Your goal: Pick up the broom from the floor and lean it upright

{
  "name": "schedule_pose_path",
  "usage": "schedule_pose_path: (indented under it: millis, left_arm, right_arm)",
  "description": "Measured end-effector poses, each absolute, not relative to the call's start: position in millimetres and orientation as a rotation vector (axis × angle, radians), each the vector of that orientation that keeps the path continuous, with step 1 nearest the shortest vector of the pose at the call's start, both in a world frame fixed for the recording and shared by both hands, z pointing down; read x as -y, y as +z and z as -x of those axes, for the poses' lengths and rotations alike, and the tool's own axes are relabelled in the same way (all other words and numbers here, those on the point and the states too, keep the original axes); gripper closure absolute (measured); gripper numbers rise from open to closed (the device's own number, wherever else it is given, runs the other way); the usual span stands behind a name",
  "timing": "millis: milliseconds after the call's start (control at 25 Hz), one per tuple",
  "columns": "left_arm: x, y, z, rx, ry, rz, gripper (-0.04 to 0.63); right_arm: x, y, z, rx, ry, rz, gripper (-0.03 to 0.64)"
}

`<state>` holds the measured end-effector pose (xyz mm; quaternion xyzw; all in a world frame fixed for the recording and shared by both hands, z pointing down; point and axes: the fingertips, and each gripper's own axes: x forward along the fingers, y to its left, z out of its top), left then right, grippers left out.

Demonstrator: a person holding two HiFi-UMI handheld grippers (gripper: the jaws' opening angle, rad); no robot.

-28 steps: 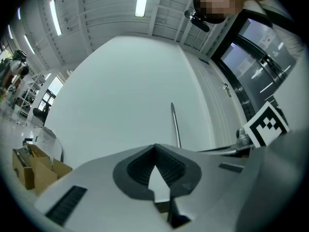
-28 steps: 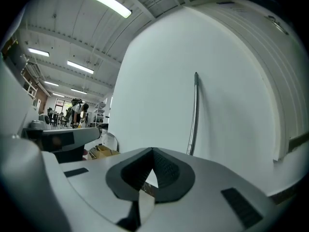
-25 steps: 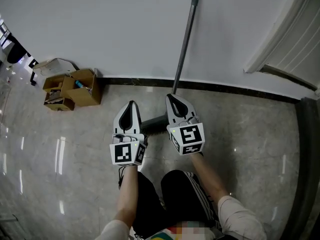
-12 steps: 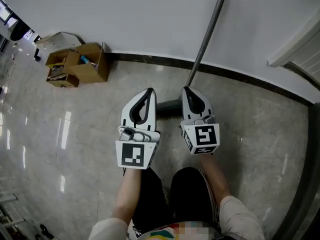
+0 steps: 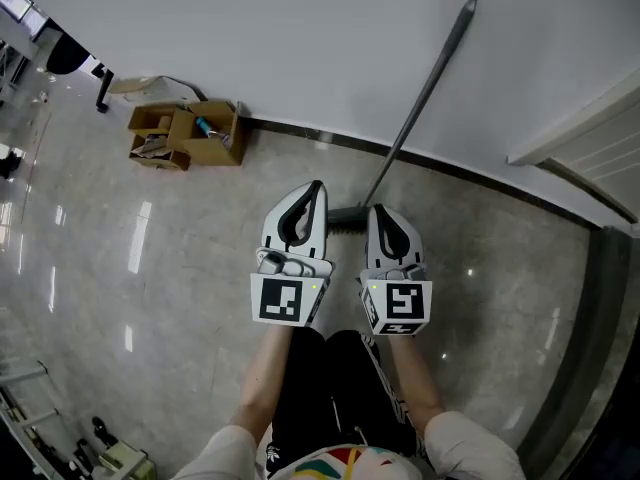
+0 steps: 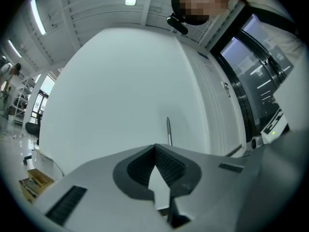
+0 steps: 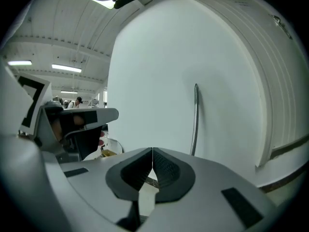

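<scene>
Broom: the long grey metal-handled broom [image 5: 420, 103] is leaning on the white wall [image 5: 250, 38].
Grippers: you are holding left gripper [image 5: 314, 188] and right gripper [image 5: 378, 211] closed (tips touching).

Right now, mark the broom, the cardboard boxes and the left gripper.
broom [image 5: 420, 103]: head view, midway along its handle.
cardboard boxes [image 5: 222, 146]: head view, side face of the rightmost box.
left gripper [image 5: 316, 186]: head view, where its closed fingertips meet.
</scene>
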<state>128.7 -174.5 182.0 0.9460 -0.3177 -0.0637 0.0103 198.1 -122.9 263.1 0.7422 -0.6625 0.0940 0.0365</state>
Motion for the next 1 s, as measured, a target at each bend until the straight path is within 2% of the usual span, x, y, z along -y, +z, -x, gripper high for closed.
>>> schedule_pose_path:
  millis: [360, 520, 720, 1000]
  left_arm:
    - [127.2, -160.9, -126.2, 0.874, -0.149, -2.922, 0.549]
    - [89.6, -271.3, -119.3, 0.828, -0.153, -2.94, 0.549]
    - [52.0, -320.4, -123.1, 0.793, -0.187, -2.978, 0.549]
    - [17.8, -310.0, -115.6, 0.764, -0.145, -2.978, 0.549]
  right_arm:
    - [83.0, -115.3, -187.8, 1.999, 0.32, -2.364, 0.603]
    - [50.1, -238.1, -191.3, 1.939, 0.181, -2.367, 0.603]
    - [5.6, -303.6, -203.0, 1.912, 0.032, -2.342, 0.603]
    - [-52.3, -293.2, -186.9, 1.933, 0.111, -2.37, 0.603]
